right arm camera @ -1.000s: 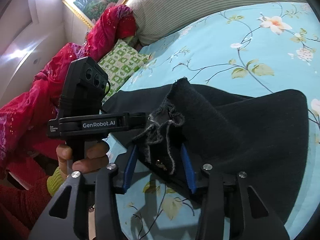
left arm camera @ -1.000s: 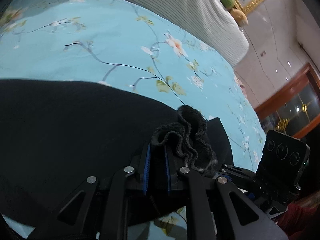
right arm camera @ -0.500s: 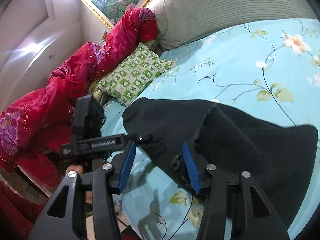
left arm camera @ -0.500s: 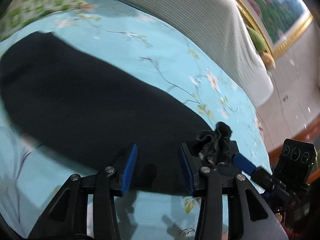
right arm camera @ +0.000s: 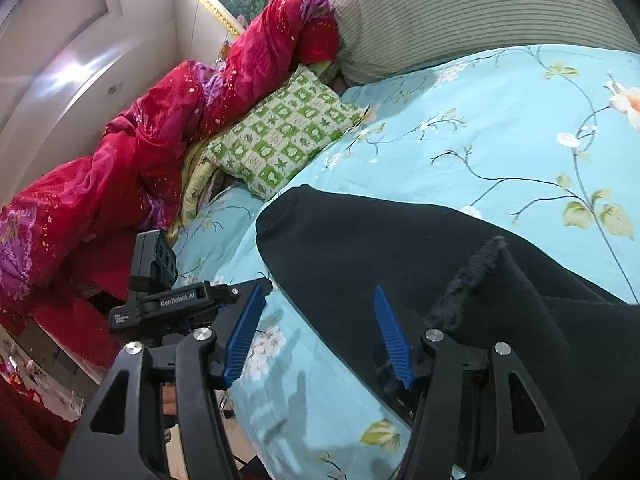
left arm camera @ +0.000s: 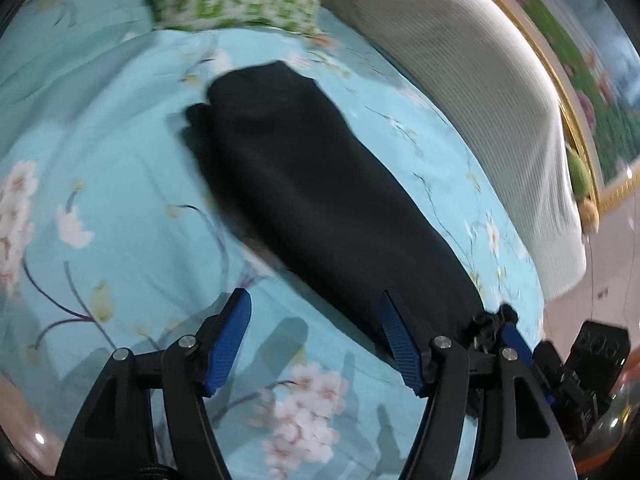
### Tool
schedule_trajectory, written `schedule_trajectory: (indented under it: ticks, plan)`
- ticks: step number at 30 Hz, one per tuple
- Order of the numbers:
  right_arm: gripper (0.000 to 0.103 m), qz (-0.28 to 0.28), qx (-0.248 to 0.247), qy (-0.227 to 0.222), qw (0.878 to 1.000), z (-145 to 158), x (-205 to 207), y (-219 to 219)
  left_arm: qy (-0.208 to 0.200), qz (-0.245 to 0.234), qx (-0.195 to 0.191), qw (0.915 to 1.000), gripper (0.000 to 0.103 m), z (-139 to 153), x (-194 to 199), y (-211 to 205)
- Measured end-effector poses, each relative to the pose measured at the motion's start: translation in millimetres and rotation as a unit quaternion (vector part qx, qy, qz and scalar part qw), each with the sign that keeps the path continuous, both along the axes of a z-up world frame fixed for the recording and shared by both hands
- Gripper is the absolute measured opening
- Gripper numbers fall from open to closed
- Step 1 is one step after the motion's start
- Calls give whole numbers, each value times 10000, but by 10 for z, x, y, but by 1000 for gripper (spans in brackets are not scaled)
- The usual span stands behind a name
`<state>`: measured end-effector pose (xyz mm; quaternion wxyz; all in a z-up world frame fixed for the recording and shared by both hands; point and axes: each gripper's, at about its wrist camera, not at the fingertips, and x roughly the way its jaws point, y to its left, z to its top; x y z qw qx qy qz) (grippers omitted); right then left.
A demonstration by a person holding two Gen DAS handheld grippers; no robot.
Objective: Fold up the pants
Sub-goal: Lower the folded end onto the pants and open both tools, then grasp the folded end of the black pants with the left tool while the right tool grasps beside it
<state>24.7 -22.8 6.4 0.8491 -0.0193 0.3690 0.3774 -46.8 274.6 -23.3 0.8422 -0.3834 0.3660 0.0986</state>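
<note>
Black pants point(left arm camera: 312, 184) lie folded lengthwise as a long dark strip on the floral blue bedsheet point(left arm camera: 120, 184). In the right wrist view the pants point(right arm camera: 400, 248) fill the lower right, with a frayed hem edge point(right arm camera: 476, 272) lying on top. My left gripper point(left arm camera: 316, 336) is open and empty above the sheet, just beside the near end of the pants. My right gripper point(right arm camera: 320, 332) is open and empty, its right finger over the black cloth. The left gripper also shows in the right wrist view point(right arm camera: 188, 300). The right gripper shows at the left wrist view's right edge point(left arm camera: 516, 336).
A green checked pillow point(right arm camera: 288, 128) and a red quilt point(right arm camera: 160, 128) lie at the bed's far left. A striped beige headboard point(right arm camera: 460, 12) stands behind. The bed's edge and the floor are below the left gripper point(right arm camera: 48, 360).
Both grippers have opened and let go of the bunched hem of the pants. Both have pulled back and risen, so the whole folded pants now lie flat in view.
</note>
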Motion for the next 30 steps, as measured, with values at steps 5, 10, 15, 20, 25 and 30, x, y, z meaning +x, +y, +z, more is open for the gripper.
schedule_trajectory:
  ticks: [5,10,15,20,25,30]
  plan:
    - [60,85,-90,94,9999,-35,93,123,35,197,-47,9998,68,9,13,184]
    - [61,181,-304,152,9993,-65,268,309,76,287,-71,9995,69,10,139,337]
    - [61,283,-534,265,9978,-93,560,555,87,405,-388,9984,69,-78,261,555]
    - [62,463,-800,390,9950,-143,881,887,73,441,-532,9976,69,-146,326,679]
    - [63,630,-1094,457,9909,-226,1241,1276,44,504,-521,9974,68,-166,375,711]
    - [63,810,-1412,578,9850,-373,1591,1603,3,474,-450,9979,67,-178,439,742]
